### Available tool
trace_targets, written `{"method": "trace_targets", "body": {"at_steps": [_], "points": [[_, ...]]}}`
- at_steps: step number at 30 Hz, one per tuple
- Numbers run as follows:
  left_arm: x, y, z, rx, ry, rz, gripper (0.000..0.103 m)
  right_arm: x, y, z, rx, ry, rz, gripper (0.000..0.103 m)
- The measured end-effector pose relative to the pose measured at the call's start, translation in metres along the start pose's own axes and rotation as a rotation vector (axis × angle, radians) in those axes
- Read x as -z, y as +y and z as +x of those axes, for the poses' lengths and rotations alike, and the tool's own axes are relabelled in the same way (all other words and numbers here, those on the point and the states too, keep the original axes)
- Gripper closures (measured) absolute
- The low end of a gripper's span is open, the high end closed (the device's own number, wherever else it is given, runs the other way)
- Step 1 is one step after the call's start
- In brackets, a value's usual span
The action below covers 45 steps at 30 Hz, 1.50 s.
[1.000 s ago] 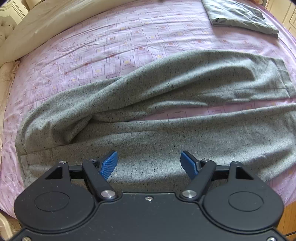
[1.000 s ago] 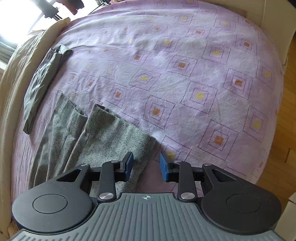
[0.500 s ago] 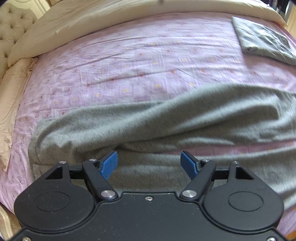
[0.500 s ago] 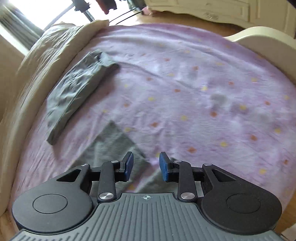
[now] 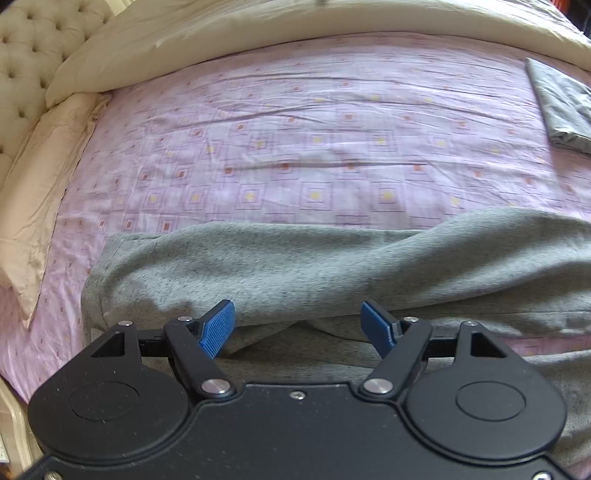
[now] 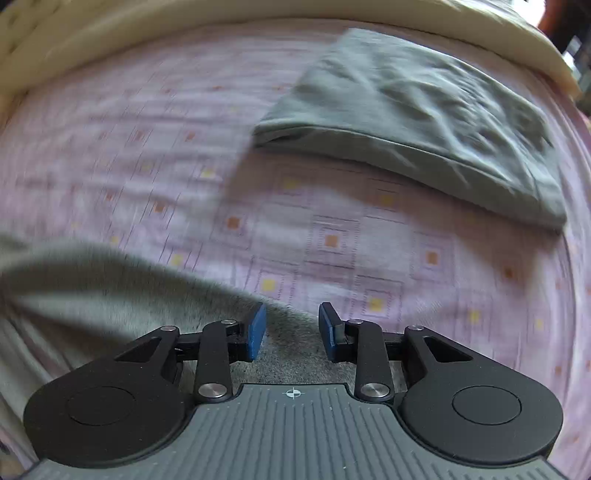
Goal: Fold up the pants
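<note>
Your left gripper (image 5: 297,326) hangs over the grey pants (image 5: 332,266) with its blue pads spread wide and nothing between them; the cloth lies below and beyond the tips, not pinched. The pants stretch across the near part of the pink patterned bedsheet (image 5: 295,147), one leg bunched in a thick roll over the other, and the end nearest the pillow (image 5: 40,192) sits at the left of your left view. Your right gripper (image 6: 291,330) has its pads partly apart, a clear gap between them, holding nothing; grey fabric of the pants (image 6: 110,291) shows under and to the left of its tips, though that view is blurred by motion. Past it on the sheet (image 6: 332,221) lies a folded dark grey garment (image 6: 424,122), well apart from the pants, also visible at the right edge of your left view (image 5: 561,107). A cream duvet (image 5: 295,33) is bunched along the far side of the bed, beside the tufted headboard (image 5: 22,74). No container is in either view.
</note>
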State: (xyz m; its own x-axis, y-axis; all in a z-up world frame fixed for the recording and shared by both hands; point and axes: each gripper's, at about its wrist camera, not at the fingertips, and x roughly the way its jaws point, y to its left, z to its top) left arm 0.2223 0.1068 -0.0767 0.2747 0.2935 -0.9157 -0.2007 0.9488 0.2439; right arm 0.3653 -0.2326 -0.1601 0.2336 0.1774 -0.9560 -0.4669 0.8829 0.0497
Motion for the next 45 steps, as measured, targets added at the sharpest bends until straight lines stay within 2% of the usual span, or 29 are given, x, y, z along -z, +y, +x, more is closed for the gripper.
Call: {"method": "trace_targets", "body": {"at_steps": [3,5,7,10,12,14,15,16,17,18,24,27,34,38,43,45], "points": [[-0.004,0.011,0.012,-0.012,0.03,-0.03,0.026,-0.001,0.016,0.016,-0.013,0.018,-0.139,0.07],[-0.008,0.017,0.02,-0.019,0.048,-0.046,0.026,-0.004,0.02,0.029,-0.028,0.056,-0.193,0.063],[-0.012,0.022,0.027,-0.023,0.058,-0.054,0.026,-0.003,0.021,0.032,-0.026,0.037,-0.244,0.053],[-0.022,0.03,0.035,-0.006,0.071,-0.068,0.026,-0.01,0.01,0.036,-0.053,0.067,-0.197,0.041],[-0.031,0.035,0.042,0.017,0.079,-0.076,0.026,-0.012,0.003,0.037,-0.086,0.078,-0.164,0.04],[-0.042,0.04,0.048,0.028,0.08,-0.089,0.026,-0.012,0.005,0.037,-0.079,0.091,-0.177,0.04],[-0.048,0.043,0.05,0.033,0.079,-0.098,0.026,-0.012,0.008,0.037,-0.068,0.095,-0.188,0.041],[-0.055,0.046,0.054,0.041,0.082,-0.11,0.026,-0.012,0.011,0.035,-0.075,0.09,-0.2,0.053],[-0.06,0.048,0.058,0.048,0.087,-0.118,0.026,-0.012,0.013,0.033,-0.102,0.079,-0.212,0.068],[-0.066,0.05,0.063,0.054,0.095,-0.126,0.026,-0.013,0.015,0.029,-0.124,0.092,-0.205,0.098],[-0.09,0.05,0.089,0.107,0.164,-0.142,0.026,0.027,0.053,-0.023,-0.037,-0.032,-0.381,0.099],[-0.097,0.05,0.106,0.142,0.229,-0.198,0.026,0.05,0.062,-0.046,-0.024,-0.07,-0.404,0.099],[-0.097,0.051,0.155,0.158,0.414,-0.376,0.026,0.081,0.076,-0.051,0.002,-0.068,-0.379,0.099],[-0.093,0.046,0.169,0.129,0.461,-0.397,0.021,0.088,0.08,-0.054,0.01,-0.069,-0.362,0.099],[-0.093,0.045,0.173,0.138,0.467,-0.445,0.019,0.09,0.081,-0.057,0.019,-0.078,-0.352,0.099],[-0.092,0.044,0.18,0.14,0.499,-0.466,0.016,0.09,0.082,-0.057,0.024,-0.08,-0.352,0.099]]}}
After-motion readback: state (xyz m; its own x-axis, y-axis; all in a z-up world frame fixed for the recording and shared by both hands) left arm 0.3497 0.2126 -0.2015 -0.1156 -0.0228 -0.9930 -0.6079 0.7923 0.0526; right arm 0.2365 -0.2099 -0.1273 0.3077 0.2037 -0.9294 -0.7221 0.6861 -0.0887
